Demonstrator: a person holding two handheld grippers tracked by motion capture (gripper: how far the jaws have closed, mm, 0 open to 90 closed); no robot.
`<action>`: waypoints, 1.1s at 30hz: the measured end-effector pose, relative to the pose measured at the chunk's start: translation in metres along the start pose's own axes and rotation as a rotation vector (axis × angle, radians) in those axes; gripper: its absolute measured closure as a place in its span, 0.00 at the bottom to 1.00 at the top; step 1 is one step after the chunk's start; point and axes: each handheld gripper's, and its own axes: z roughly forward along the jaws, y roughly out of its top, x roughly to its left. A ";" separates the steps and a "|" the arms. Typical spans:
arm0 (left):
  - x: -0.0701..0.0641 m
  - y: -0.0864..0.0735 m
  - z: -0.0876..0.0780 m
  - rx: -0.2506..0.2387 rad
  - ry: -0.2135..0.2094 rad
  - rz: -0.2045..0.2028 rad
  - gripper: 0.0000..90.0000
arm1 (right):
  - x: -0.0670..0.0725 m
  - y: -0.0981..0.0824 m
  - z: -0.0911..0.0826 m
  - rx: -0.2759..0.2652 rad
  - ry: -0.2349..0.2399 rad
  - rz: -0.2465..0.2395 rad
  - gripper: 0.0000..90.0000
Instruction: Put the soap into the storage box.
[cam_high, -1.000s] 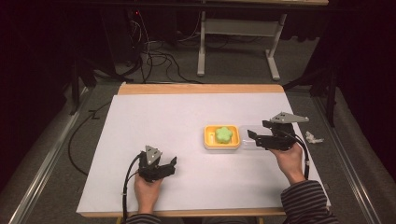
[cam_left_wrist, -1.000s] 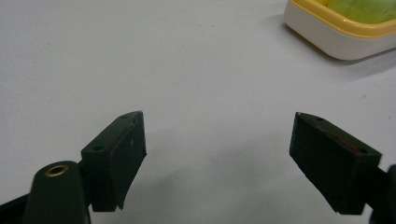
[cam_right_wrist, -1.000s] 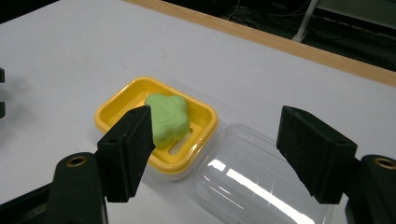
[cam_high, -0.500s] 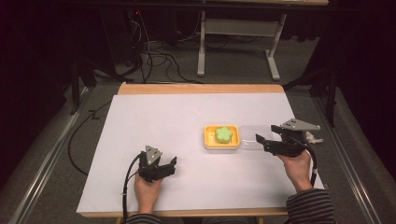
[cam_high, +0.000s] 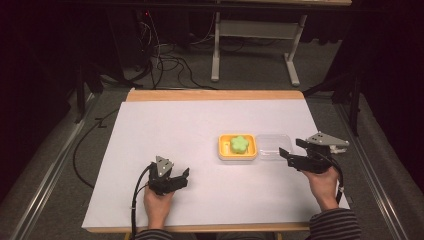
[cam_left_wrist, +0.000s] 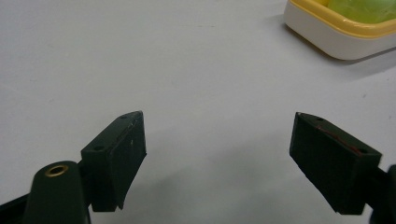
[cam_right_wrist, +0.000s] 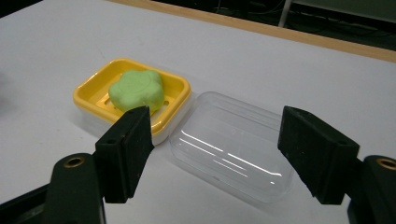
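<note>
Counting what sits on the counter (cam_high: 165, 130), we find one yellow soap dish (cam_high: 238, 147), one green flower-shaped soap (cam_high: 240, 143) lying in it, and one clear plastic lid (cam_high: 274, 146) set flat on the white surface, touching the dish on its right side. We hold two tools — the left hand-held gripper (cam_high: 181, 178) near the front edge, well apart from the dish, and the right hand-held gripper (cam_high: 290, 152) just beside the lid, its tips at the lid's right rim as seen from the high view.

From the right gripper view, the right hand-held gripper (cam_right_wrist: 215, 144) has its jaws spread wide with nothing between them; the lid (cam_right_wrist: 233, 144) lies on the counter ahead of the gap, and the soap dish (cam_right_wrist: 93, 91) with the soap (cam_right_wrist: 135, 88) sits beyond the left-hand jaw. From the left gripper view, the left hand-held gripper (cam_left_wrist: 217, 158) is also spread wide and empty, over bare white surface.

Some things we can't make out well. The dish (cam_left_wrist: 336, 37) is cut off at the top right corner of the left gripper view, and just a sliver of the soap (cam_left_wrist: 364, 9) shows there. The lid is see-through — from above its edges are faint. One jaw hides part of the dish's near rim in the right gripper view.
</note>
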 end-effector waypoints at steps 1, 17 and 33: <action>0.000 0.000 0.000 0.000 0.000 -0.003 0.21 | 0.000 -0.001 0.000 0.004 0.001 0.004 0.30; 0.000 0.000 0.000 0.004 0.002 0.000 0.21 | 0.001 -0.022 0.001 0.039 0.000 0.009 0.30; 0.000 0.001 0.000 -0.003 0.005 -0.010 0.21 | 0.011 -0.037 0.011 0.065 0.018 0.017 0.30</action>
